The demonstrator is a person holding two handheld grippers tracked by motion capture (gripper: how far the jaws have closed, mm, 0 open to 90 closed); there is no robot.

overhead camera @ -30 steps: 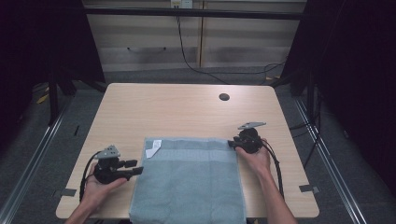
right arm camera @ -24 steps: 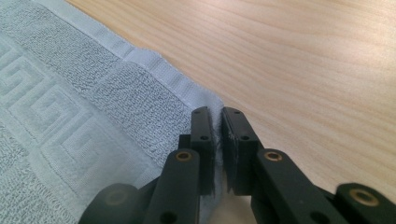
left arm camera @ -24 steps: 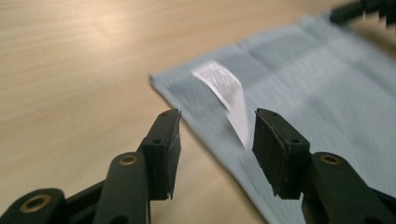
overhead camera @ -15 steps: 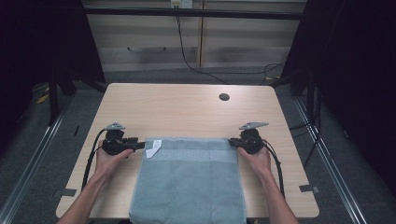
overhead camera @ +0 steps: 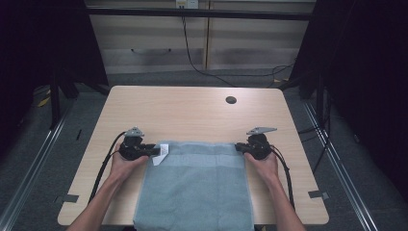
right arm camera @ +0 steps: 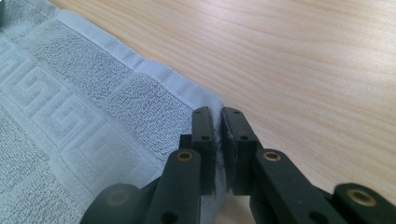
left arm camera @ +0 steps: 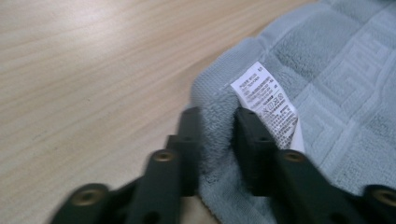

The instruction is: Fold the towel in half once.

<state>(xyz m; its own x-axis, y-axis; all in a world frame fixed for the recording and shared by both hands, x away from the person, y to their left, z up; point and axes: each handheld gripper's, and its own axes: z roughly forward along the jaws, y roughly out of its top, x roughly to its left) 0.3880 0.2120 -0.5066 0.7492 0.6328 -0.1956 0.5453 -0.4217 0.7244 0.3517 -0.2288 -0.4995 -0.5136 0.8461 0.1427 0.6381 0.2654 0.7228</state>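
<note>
So the blue-grey towel (overhead camera: 195, 187) was lying flat on the near half of the wooden table (overhead camera: 192, 113), with its near end hanging over the table edge by the person. The left gripper (overhead camera: 153, 150) was at the towel's far left corner, right next to the white care label (overhead camera: 163, 152), and its jaws had just been closing with a thick bunch of terry between them; in the left gripper view the fabric sat squeezed between both jaws, so it looked like a grip on the corner. The right gripper (overhead camera: 239, 147) was on the far right corner, jaws drawn in narrow with the hemmed edge pinched between them, clear in the right gripper view. Both hands were low on the tabletop, well apart, one at each end of the towel's far edge. A small dark hole (overhead camera: 231, 100) sat further up the table, away from everything.
</note>
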